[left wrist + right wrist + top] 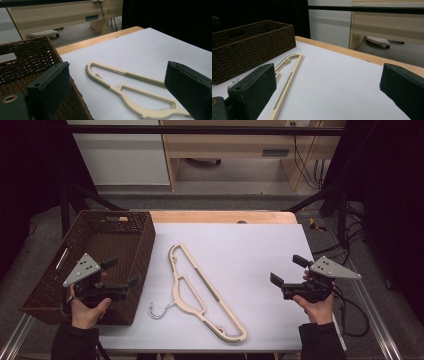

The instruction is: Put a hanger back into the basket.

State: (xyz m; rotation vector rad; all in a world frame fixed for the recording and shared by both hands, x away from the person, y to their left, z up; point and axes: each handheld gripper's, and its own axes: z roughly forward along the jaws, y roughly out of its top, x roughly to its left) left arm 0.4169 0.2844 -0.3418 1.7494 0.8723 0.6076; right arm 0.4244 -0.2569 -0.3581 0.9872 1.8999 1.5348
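A grey floor (235, 200) is seen beyond the far table edge. A pale wooden cabinet (240, 145) is set against the far wall, beside a white panel (120, 160) at its left. Dark curtains (390, 180) are hung at both sides.

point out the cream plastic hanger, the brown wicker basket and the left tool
cream plastic hanger (196, 281), high view, on its long outer arm
brown woven wicker basket (146, 237), high view, on its right wall
left tool (121, 275), high view, midway between its two open fingertips
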